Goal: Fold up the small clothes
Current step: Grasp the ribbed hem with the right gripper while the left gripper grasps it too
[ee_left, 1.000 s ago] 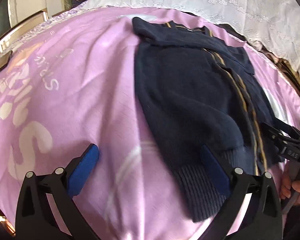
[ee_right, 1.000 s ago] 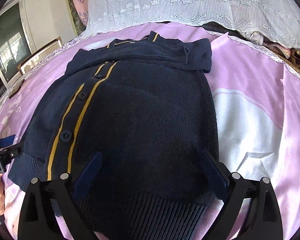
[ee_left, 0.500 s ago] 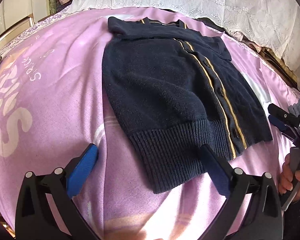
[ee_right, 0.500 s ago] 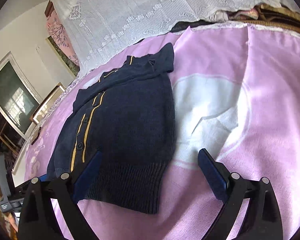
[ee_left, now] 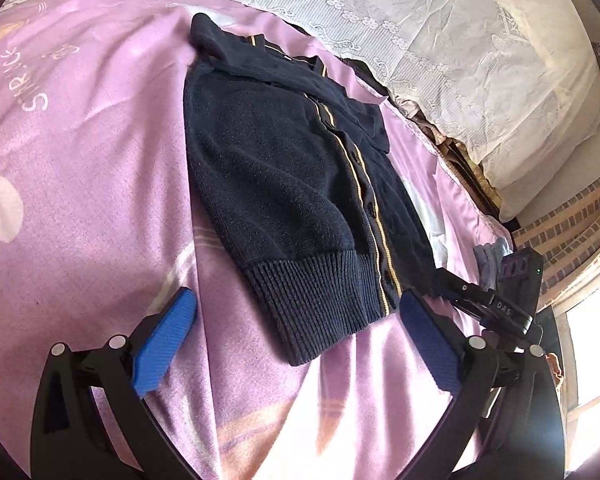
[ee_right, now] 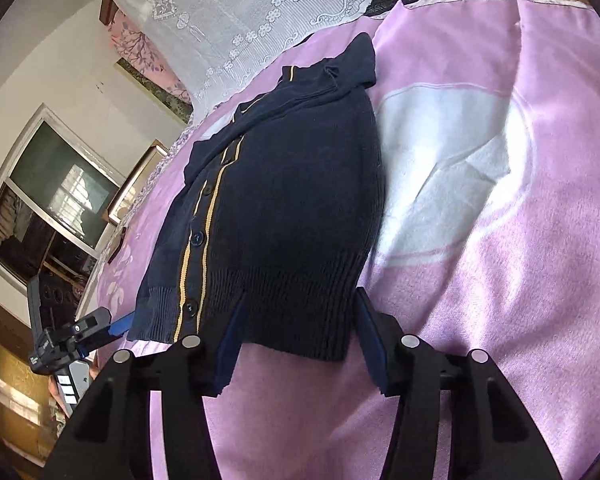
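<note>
Lying between right gripper (ee_right: 298, 332) – cardigan hem (ee_right: 300, 300)

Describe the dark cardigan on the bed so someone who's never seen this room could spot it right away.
Start at the bed covered by a pink blanket, with a white lace pillow at its head. The cardigan lies flat in the middle of that blanket, collar toward the pillow, ribbed hem toward the claws. It is the only navy knit there, with yellow stripes down its buttoned front.

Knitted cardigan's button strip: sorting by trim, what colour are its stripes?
Mustard-yellow stripes on the navy knitted cardigan; clearest in the right wrist view.
</note>
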Motion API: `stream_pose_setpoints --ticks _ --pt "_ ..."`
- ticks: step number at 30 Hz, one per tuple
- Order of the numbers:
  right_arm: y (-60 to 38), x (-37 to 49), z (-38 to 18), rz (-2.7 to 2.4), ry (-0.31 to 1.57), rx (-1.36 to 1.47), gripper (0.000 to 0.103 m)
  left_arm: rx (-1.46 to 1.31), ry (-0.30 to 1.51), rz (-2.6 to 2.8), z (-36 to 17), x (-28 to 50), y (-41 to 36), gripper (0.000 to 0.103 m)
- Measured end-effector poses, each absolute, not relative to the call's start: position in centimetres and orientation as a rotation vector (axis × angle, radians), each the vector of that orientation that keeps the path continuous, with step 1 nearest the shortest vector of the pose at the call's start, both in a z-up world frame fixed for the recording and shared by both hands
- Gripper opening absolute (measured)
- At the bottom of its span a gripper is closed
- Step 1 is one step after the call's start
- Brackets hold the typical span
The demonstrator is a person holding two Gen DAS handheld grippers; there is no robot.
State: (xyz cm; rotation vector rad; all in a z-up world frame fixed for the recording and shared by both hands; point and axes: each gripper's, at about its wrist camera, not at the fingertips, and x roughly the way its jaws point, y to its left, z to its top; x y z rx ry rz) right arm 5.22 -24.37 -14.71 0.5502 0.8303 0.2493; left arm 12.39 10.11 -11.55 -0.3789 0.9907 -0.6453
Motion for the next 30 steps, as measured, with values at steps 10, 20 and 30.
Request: stream_pose_setpoints --ticks 10,20,30 --pt "-24.6 5.3 -14.8 0.248 0.832 0.545 0.054 -0.580 1.043 -0.834 -11.4 12.0 10.3 0.098" --pt "-24.7 5.4 -14.8 0.248 0.834 0.542 0.054 -0.422 1.045 -0.722 -11.8 12.7 7.6 0.098" --pt "-24.7 5.4 -14.9 0.248 0.831 0.541 0.054 -0.319 0.972 -0.618 -11.5 11.2 7.1 0.071"
